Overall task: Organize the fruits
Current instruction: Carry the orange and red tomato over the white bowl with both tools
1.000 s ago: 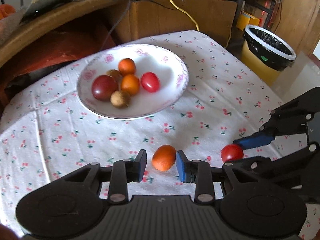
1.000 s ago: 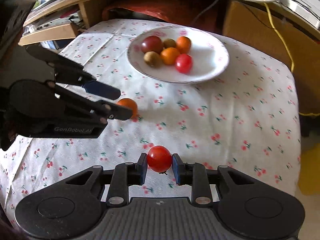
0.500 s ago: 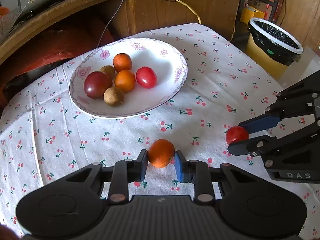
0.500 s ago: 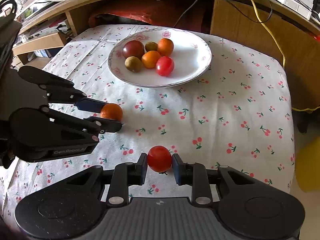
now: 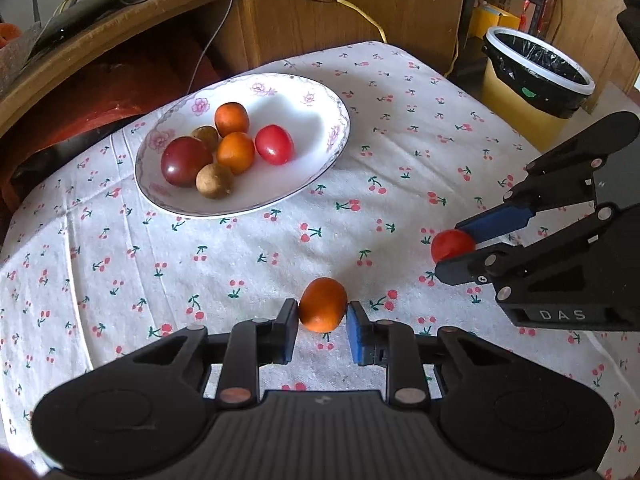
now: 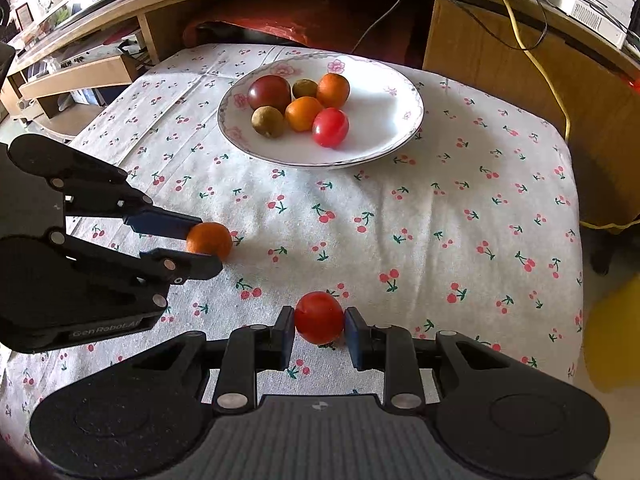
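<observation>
Orange fruit [image 5: 322, 310] clamped in left gripper [image 5: 322, 326], near side of plate [image 5: 340, 136]. Red tomato [image 6: 319, 317] clamped in right gripper [image 6: 319, 330]. Six fruits on plate.

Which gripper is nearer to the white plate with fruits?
Too close to call. The left gripper, shut on an orange fruit, and the right gripper, shut on a red tomato, both sit short of the plate.
</observation>
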